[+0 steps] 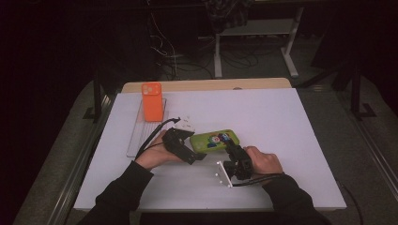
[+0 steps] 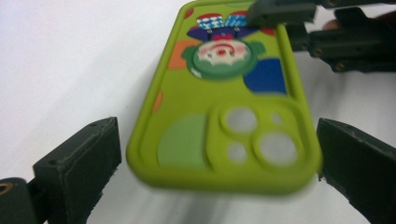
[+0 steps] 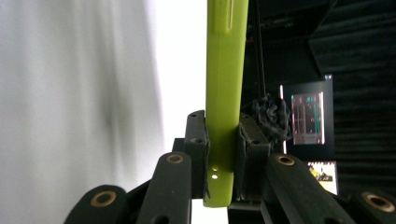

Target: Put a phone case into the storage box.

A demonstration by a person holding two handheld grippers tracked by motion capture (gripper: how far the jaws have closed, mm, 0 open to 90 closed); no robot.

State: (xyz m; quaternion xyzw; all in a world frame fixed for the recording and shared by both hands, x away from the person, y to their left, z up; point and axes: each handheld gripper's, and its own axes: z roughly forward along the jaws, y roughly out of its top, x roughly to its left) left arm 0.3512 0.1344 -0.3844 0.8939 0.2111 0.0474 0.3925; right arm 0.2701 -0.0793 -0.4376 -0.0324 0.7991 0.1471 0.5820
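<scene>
A lime-green phone case with a cartoon clown print is held just above the white table near its middle. In the left gripper view the case shows its printed back and camera cut-outs, with my left gripper open around its camera end; the left jaw stands clear of the rim and the right jaw sits close beside it. In the high view the left gripper is at the case's left end. My right gripper is shut on the other end. In the right gripper view its pads pinch the case's edge.
An orange phone stands upright on a clear tray at the back left. The table's wooden back edge borders a dark floor with cables and desk legs. White table surface lies to the right and front.
</scene>
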